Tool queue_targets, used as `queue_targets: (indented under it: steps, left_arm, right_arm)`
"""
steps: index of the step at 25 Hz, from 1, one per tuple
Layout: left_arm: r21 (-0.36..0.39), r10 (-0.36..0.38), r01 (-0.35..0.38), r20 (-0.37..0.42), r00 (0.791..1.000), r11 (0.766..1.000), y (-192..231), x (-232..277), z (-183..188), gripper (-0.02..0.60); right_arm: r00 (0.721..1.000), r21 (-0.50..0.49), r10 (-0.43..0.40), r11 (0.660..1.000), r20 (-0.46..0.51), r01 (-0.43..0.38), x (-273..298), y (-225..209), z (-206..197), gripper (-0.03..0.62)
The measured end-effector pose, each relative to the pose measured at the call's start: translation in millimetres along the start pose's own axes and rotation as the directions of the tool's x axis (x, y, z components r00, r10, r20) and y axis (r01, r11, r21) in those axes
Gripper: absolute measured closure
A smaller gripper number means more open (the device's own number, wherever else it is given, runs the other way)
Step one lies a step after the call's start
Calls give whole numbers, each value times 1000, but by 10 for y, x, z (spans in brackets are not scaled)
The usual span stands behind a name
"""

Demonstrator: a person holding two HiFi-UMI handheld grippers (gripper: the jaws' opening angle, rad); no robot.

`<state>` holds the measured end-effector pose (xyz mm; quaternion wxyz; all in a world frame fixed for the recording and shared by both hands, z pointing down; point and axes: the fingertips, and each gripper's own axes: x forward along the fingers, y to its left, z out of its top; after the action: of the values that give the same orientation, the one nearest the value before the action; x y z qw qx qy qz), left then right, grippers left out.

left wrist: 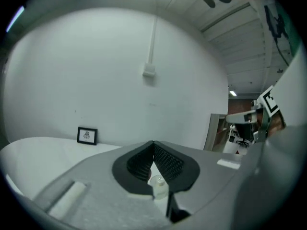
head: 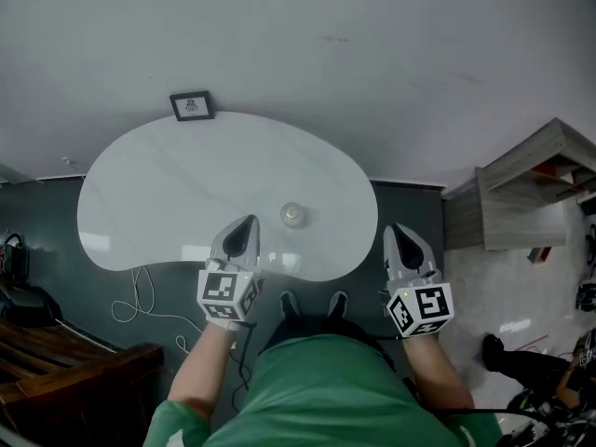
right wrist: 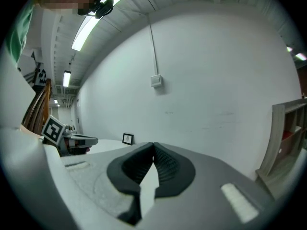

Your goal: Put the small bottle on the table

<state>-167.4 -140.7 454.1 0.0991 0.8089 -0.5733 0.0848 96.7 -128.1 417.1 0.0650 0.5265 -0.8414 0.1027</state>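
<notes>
Small bottle (head: 293, 214) already standing on worktop (head: 168, 194), so job looks done. My left hand-held gripper (head: 248, 223) and right hand-held gripper (head: 396, 233) both closed, empty. Next: back away, no bumping.

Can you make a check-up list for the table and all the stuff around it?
Surface: white rounded table, mostly bare.
Job's things: small bottle stands upright near the table's front edge, touched by neither gripper.
Clutter: picture frame at the far edge.
Grippers: left gripper shut, empty, beside the bottle; right gripper shut, empty, by the table's right edge.
Cables: white cable looped on the floor.
Surroundings: white wall; wooden shelf at right.
</notes>
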Motion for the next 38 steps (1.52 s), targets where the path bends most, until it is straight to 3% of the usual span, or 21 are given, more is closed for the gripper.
queue_targets:
  steps: [8, 16, 27, 32, 38]
  left_arm:
    - [63, 8, -14, 102, 995, 998, -275, -320, 580, 572]
    - [-20, 26, -23, 181, 983, 1000, -343, -592, 914, 572]
    - [6, 46, -48, 209, 977, 999, -317, -624, 992, 571]
    - [40, 55, -66, 214, 975, 997, -237, -593, 969, 571]
    - [-3, 68, -69, 210, 975, 998, -213, -540, 963, 571]
  right_arm:
    - [998, -7, 39, 999, 46, -39, 87, 13, 193, 591]
    - [993, -26, 80, 997, 88, -78, 117, 87, 399, 591]
    - [983, -120, 115, 988, 144, -98, 133, 217, 607, 591]
    - [979, -106, 129, 988, 155, -113, 152, 224, 659, 591]
    - [979, -123, 137, 985, 154, -119, 184, 240, 672, 591]
